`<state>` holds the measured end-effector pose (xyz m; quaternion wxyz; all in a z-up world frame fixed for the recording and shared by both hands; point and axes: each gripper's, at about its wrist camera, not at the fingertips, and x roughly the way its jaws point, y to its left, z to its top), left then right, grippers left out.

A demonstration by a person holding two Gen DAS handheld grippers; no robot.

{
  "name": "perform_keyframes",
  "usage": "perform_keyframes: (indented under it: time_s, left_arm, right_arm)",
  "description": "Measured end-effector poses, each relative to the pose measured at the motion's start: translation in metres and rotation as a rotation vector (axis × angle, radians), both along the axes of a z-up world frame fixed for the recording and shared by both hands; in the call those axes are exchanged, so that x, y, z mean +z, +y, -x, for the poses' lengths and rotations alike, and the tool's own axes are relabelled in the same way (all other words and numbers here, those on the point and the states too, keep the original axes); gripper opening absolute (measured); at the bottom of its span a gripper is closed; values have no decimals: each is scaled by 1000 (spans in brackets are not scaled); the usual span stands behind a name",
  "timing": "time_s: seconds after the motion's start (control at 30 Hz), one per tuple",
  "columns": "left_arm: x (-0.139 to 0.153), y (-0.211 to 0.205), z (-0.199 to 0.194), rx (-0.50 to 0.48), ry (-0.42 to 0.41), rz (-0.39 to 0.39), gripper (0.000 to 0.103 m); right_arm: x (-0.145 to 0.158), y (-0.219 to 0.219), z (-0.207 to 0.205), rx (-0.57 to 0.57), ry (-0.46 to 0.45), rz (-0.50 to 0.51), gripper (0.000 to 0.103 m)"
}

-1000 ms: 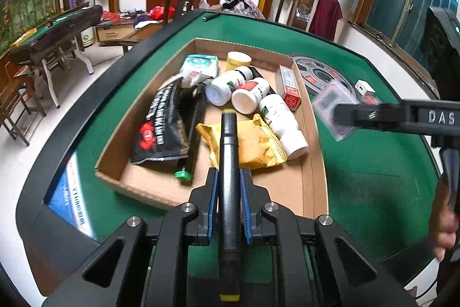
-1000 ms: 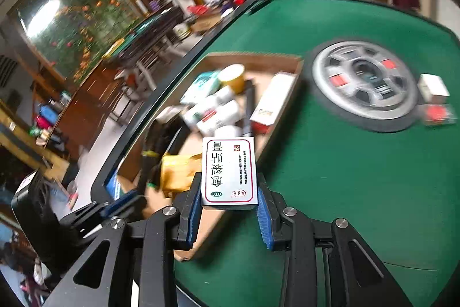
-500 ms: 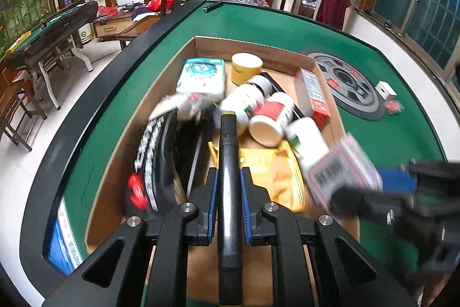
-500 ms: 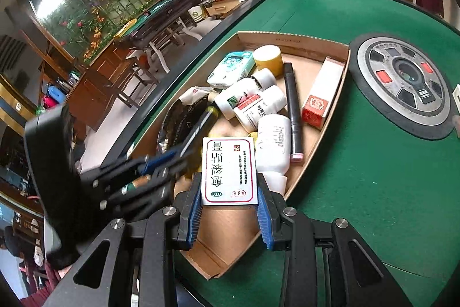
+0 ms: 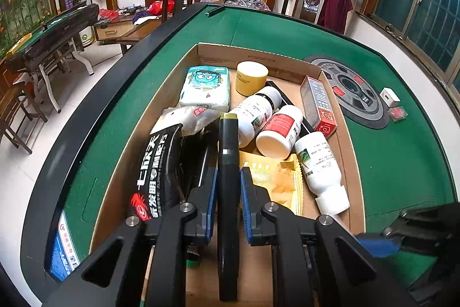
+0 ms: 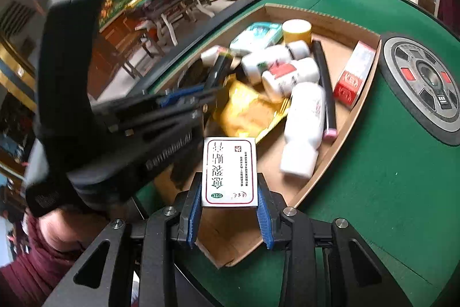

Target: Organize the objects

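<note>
A shallow cardboard box (image 5: 258, 56) lies on the green table and holds several items: white bottles (image 5: 280, 131), a yellow jar (image 5: 251, 76), a tissue pack (image 5: 205, 88), a black pouch (image 5: 155, 174), a yellow packet (image 5: 273, 180) and a red carton (image 5: 317, 102). My left gripper (image 5: 228, 186) is shut on a black marker (image 5: 228, 163), held over the box's near half. My right gripper (image 6: 229, 200) is shut on a white medicine card box (image 6: 229, 170), over the cardboard box's (image 6: 330, 148) near corner. The left gripper (image 6: 184, 97) shows blurred in the right wrist view.
A round grey dial (image 5: 350, 88) is set in the green table (image 5: 402, 157) right of the box, with a small white cube (image 5: 389, 97) and a red piece (image 5: 398, 113) beside it. A person's hand and maroon sleeve (image 6: 51, 243) are at lower left. Chairs and furniture stand beyond.
Both grippers have moved in over the cardboard box with their objects still held. The right gripper swung left from over the green felt to the box's near corner and dropped lower.
</note>
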<state>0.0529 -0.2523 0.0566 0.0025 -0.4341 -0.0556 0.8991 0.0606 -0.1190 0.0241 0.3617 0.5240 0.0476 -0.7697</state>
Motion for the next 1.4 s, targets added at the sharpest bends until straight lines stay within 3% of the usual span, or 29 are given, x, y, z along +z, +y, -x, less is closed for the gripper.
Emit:
perform_keyframes:
  time_s: [0.13,0.3,0.37,0.53,0.77,1.03,1.1,1.23,1.33,1.4]
  left_arm:
    - [6,0,-9,4,19,-20,28]
    - [26,5,-25,18,86,16,70]
    - [34,7,-31,25,111,33,76]
    - [50,16,-42,21,145,85,81]
    - [61,27,-53,38,163,155,83]
    - [72,37,-63,67,181,204,86]
    - [75,39,-68,70,193,183,86]
    - [84,34,-83,67,240,84,88]
    - [89,30,-91,85,256,71,89]
    - [91,26,-96,88,268,54,89]
  right_arm:
    - [-10,-6,-7,19,5,-32,38]
    - [-9,-13,-13,35,47,-64,38]
    - [-9,-14,-15,37,58,-69,38]
    - [-5,-12,-16,36,86,-70,41]
    - [13,7,-24,10,119,-10,71]
    - [32,53,-27,-82,149,52,79]
    - [37,68,-25,-93,131,106,79]
    - [57,100,-24,-25,45,359,80]
    - [70,131,-28,48,-4,549,94]
    - [79,150,-33,46,-4,627,95]
